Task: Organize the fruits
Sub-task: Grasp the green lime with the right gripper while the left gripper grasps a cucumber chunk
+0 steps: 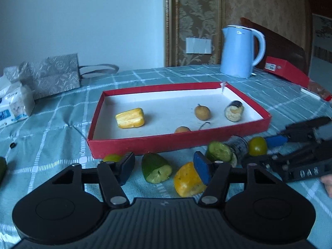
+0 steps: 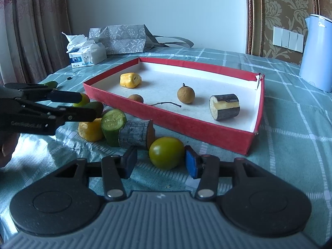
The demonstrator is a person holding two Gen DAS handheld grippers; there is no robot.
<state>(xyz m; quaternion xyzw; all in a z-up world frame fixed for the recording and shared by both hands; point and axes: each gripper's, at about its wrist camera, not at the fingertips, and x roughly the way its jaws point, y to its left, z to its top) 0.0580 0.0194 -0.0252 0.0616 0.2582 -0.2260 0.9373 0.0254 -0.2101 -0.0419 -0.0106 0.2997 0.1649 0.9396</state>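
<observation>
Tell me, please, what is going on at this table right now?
A person is sorting fruit pieces into a red box with a hand-held tool in each hand. The box already holds a yellow chunk, two longans and a dark-skinned cane piece. The left tool straddles a cucumber piece in front of the box without pressing it; the right tool is around a green tomato, not clearly gripping it.

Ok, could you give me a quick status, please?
Left gripper open around cucumber piece. Right gripper open around green fruit. Neither in box yet. Bark chunk close beside green fruit.
</observation>
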